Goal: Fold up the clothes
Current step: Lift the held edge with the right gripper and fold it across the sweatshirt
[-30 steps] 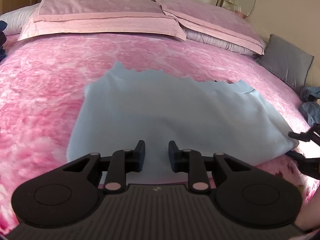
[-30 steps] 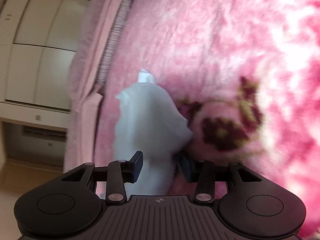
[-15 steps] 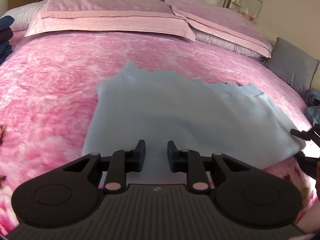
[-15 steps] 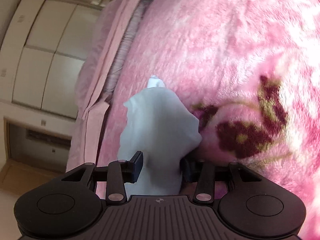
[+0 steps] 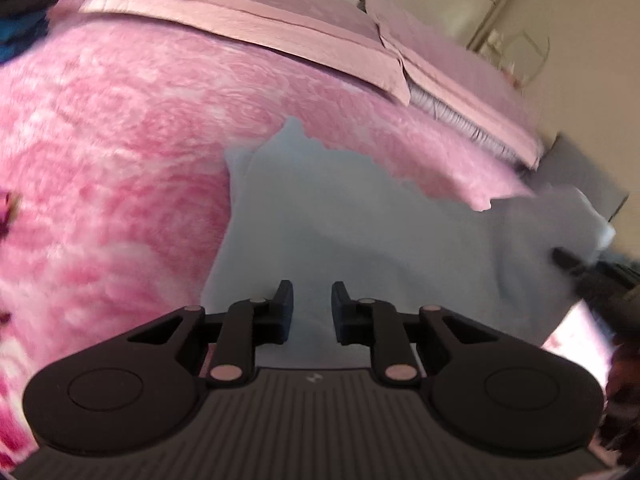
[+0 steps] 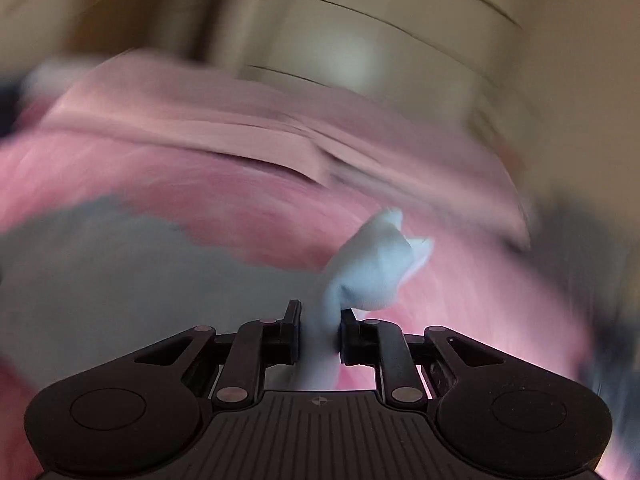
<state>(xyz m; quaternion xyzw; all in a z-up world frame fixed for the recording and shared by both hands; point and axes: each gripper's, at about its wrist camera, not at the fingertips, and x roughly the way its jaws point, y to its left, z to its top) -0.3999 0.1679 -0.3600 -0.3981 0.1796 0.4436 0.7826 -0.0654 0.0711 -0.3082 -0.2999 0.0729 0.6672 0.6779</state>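
A light blue garment [image 5: 360, 232] lies spread on the pink floral blanket [image 5: 100, 140]. My left gripper [image 5: 313, 308] sits at its near edge, fingers narrowly apart with the blue cloth filling the gap. In the same view my right gripper [image 5: 576, 268] has the garment's right corner raised off the bed. The right wrist view is motion-blurred. There my right gripper [image 6: 320, 336] is shut on a bunched tuft of the garment [image 6: 372, 276], which sticks up past the fingers. The rest of the cloth [image 6: 120, 280] lies flat to the left.
Two pink pillows [image 5: 240, 12] line the head of the bed. A grey cushion [image 5: 580, 168] lies at the far right, and dark blue clothes [image 5: 24, 8] are stacked at the upper left. Cream wardrobe doors [image 6: 380, 40] stand behind the bed.
My right gripper closed on the garment's right corner, lifted it off the blanket and swung round toward the pillows. The left gripper tilted and moved closer over the cloth.
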